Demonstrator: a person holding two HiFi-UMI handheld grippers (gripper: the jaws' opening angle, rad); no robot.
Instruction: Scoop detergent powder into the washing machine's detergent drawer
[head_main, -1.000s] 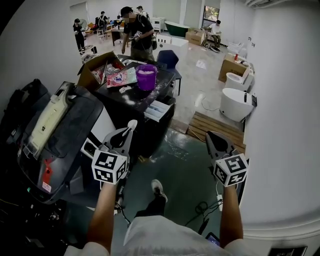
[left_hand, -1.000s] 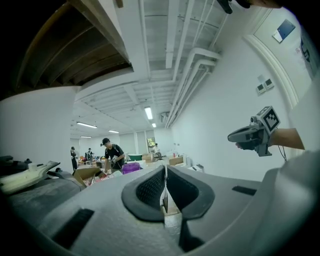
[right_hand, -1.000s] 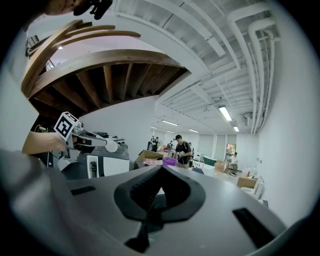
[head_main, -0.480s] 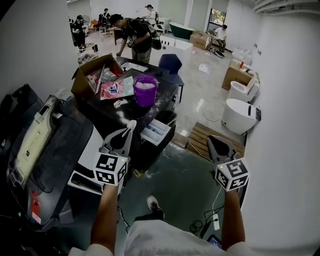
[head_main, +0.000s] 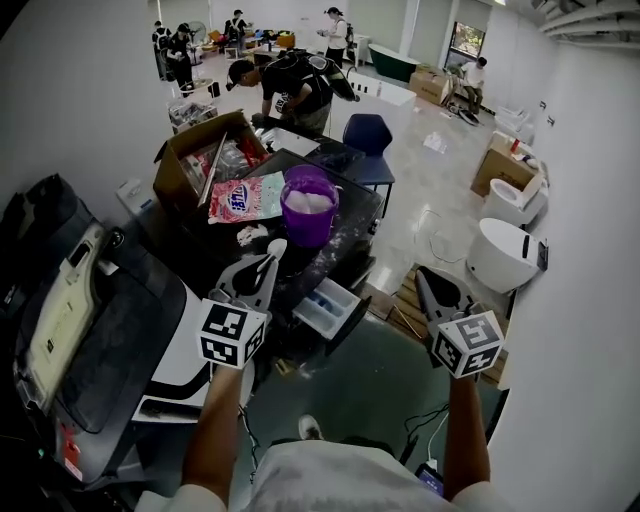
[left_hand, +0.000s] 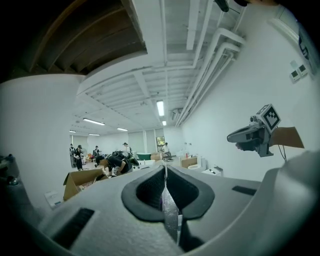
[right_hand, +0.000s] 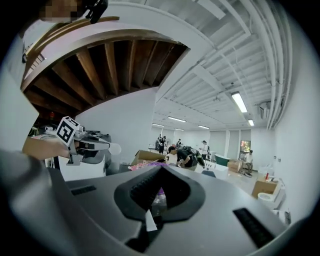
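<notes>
My left gripper (head_main: 262, 270) is shut on the handle of a white scoop (head_main: 277, 246), whose bowl sticks out past the jaw tips. In the left gripper view, that gripper (left_hand: 165, 168) shows a thin strip pinched between its pads. The scoop hangs short of a purple bucket (head_main: 308, 205) of white powder on the dark top of the machine (head_main: 200, 250). The detergent drawer (head_main: 327, 306) stands pulled out below the bucket, right of the left gripper. My right gripper (head_main: 430, 285) is shut and empty, held over the floor right of the drawer. In the right gripper view the scoop (right_hand: 115, 148) shows at left.
A pink detergent bag (head_main: 245, 197) and an open cardboard box (head_main: 190, 160) lie behind the scoop. A blue chair (head_main: 368, 135) stands beyond the bucket, and a person (head_main: 300, 90) bends there. A dark machine (head_main: 90, 330) fills the left. A wooden pallet (head_main: 410, 300) lies on the right floor.
The view has closed in on the machine: bucket, bag and drawer now sit lower and larger in frame. Both grippers stay shut, the left still holding the scoop.
</notes>
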